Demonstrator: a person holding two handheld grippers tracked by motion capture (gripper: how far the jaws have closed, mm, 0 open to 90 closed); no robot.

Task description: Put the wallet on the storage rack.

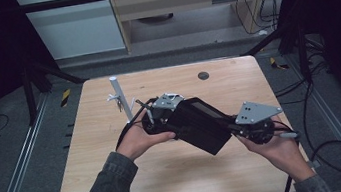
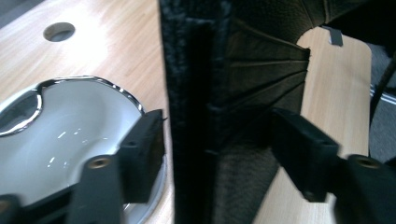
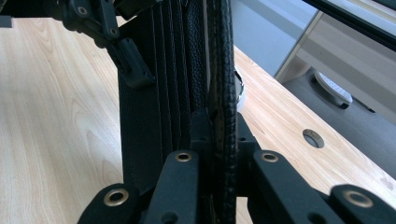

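While my right gripper (image 3: pixel 219 140) clamps the black bag's (image 1: pixel 203 124) edge, my left gripper (image 2: pixel 217 140) straddles its folds, pads apart.
Closing off-centre could pinch one fold and let the bag sag onto the desk (image 1: pixel 179 175).

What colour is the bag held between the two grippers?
Black bag, with a textured surface; the right gripper view shows it best.

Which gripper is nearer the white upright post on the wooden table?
Left. The left gripper is just right of the white upright post; the right gripper grips the black bag further right.
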